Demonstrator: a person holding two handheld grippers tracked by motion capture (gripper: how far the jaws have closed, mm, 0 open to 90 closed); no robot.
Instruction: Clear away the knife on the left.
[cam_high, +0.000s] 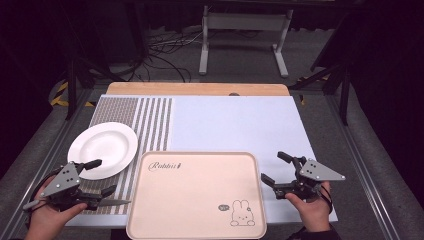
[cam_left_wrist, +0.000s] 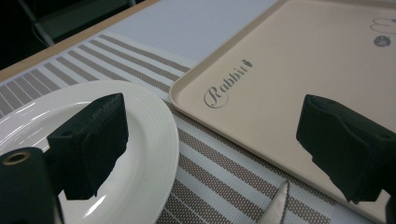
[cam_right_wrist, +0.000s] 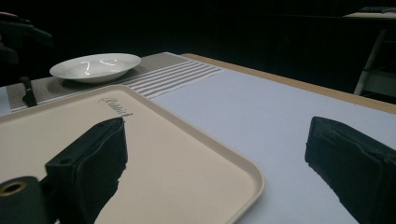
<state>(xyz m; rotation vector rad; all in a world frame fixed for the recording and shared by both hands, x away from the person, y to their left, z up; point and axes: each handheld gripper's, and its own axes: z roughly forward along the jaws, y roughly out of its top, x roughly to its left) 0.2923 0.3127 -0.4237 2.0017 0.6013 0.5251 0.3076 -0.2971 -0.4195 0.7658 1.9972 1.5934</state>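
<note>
A white plate (cam_high: 102, 149) rests on a striped placemat (cam_high: 150, 125) at the table's left. A beige tray (cam_high: 197, 195) printed with a rabbit lies at the front centre with nothing on it. My left gripper (cam_high: 100, 177) hovers at the plate's near edge, open, its jaws spanning the plate rim (cam_left_wrist: 154, 154) and the tray's corner (cam_left_wrist: 261, 93). A metal knife blade (cam_left_wrist: 276, 205) lies on the placemat below the gap, apart from both pads. My right gripper (cam_high: 272, 166) stands open beside the tray's right edge (cam_right_wrist: 252, 186), with nothing between its fingers.
The table is covered by a pale blue-white sheet (cam_high: 235, 125), bare behind and to the right of the tray. A wooden edge (cam_high: 197, 89) runs along the far side. Beyond the table stand a white metal frame (cam_high: 245, 30) and floor cables (cam_high: 165, 50).
</note>
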